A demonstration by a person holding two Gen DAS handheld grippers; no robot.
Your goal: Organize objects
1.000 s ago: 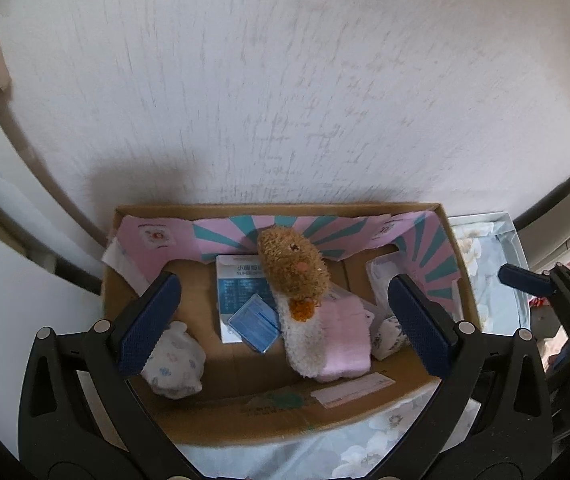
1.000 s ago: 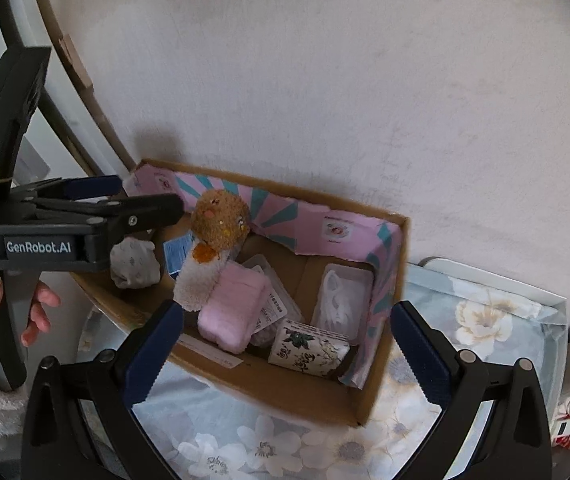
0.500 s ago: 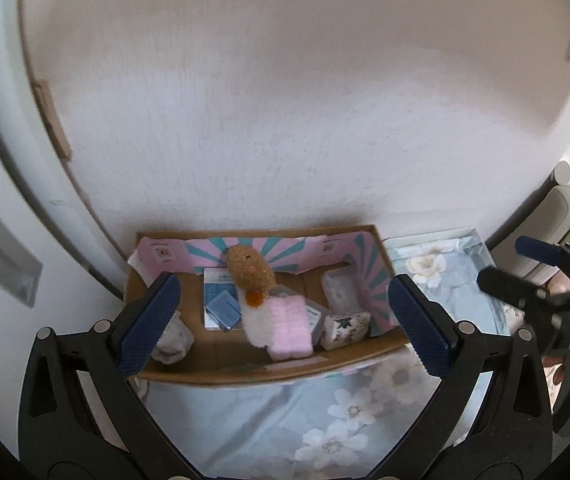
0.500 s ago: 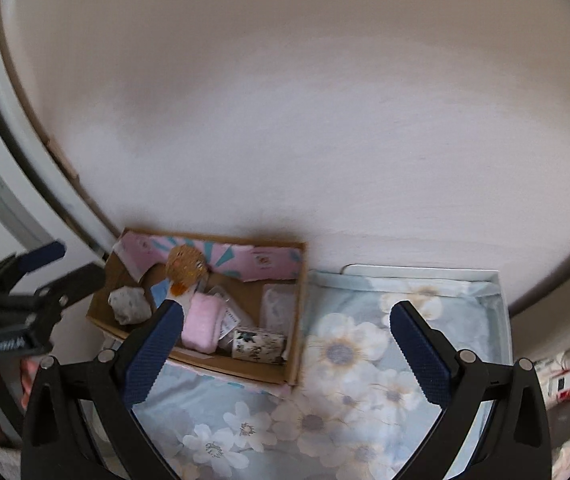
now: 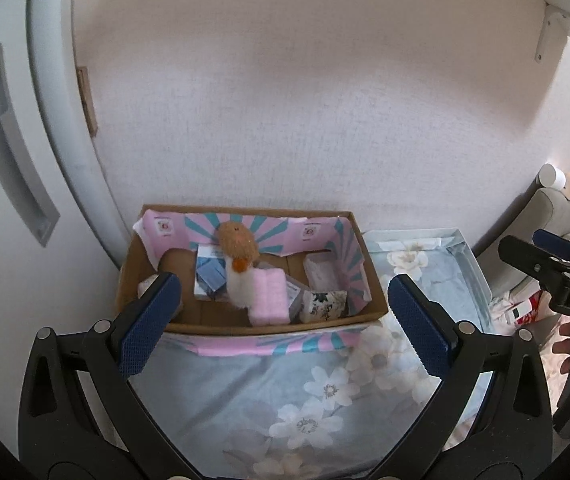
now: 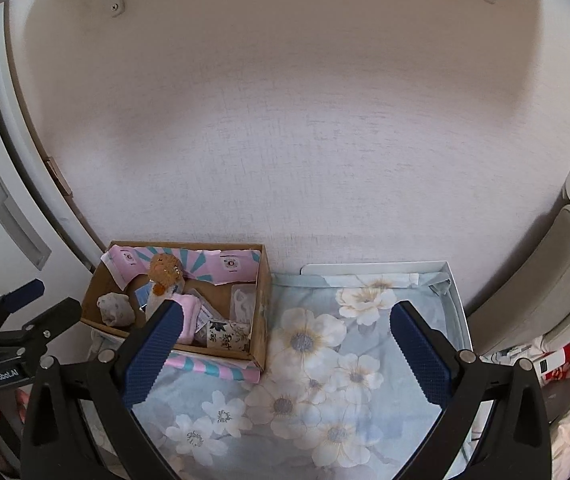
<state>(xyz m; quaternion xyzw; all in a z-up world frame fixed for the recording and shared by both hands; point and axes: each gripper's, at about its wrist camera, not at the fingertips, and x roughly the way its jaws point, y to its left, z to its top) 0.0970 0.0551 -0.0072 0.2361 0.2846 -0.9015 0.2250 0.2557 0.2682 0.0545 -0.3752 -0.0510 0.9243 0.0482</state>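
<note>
While both sets of jaws stand wide and empty at the bottom of each frame, left gripper [image 5: 281,328] and right gripper [image 6: 285,350] hover above a floral cloth [image 5: 309,392]; beyond, centre-left, a cardboard box [image 5: 377,292] against the wall [image 5: 305,120] holds a plush toy [image 5: 239,242], pink towel [image 5: 269,300] and patterned pouch [image 5: 323,305]
</note>
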